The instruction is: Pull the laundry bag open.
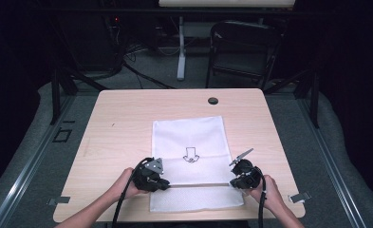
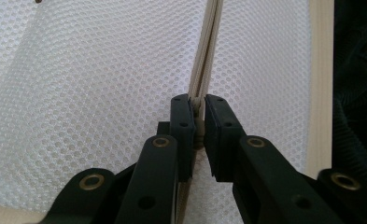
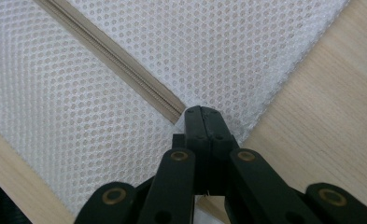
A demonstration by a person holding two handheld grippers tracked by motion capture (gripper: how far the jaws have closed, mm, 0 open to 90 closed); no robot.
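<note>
1. High view. A white mesh bag (image 1: 189, 142) lies flat on the light wooden table (image 1: 113, 137), right of centre, its near edge close to the table's near edge. A small arrow-like mark is printed near the middle of the bag. A beige zipper (image 1: 198, 185) runs left to right across the bag's near part. The left gripper (image 1: 161, 182) sits at the zipper's left end and the right gripper (image 1: 233, 182) at its right end, each held by a hand entering from the near edge. A dark round grommet (image 1: 213, 100) sits in the table's far part, and a folding chair (image 1: 243, 47) stands on the floor beyond.

2. Left gripper view. The two black jaws are drawn nearly together and pinch the zipper's small pull (image 2: 199, 128) between their pads. The zipper tape (image 2: 208, 46) runs straight away from the jaws, with white mesh on both sides. A strip of table shows along the right.

3. Right gripper view. The jaws are pressed fully together, nipping the mesh at the point where the zipper (image 3: 120, 63) ends, close to the bag's edge. The bare table (image 3: 321, 98) lies to the right of the bag.
</note>
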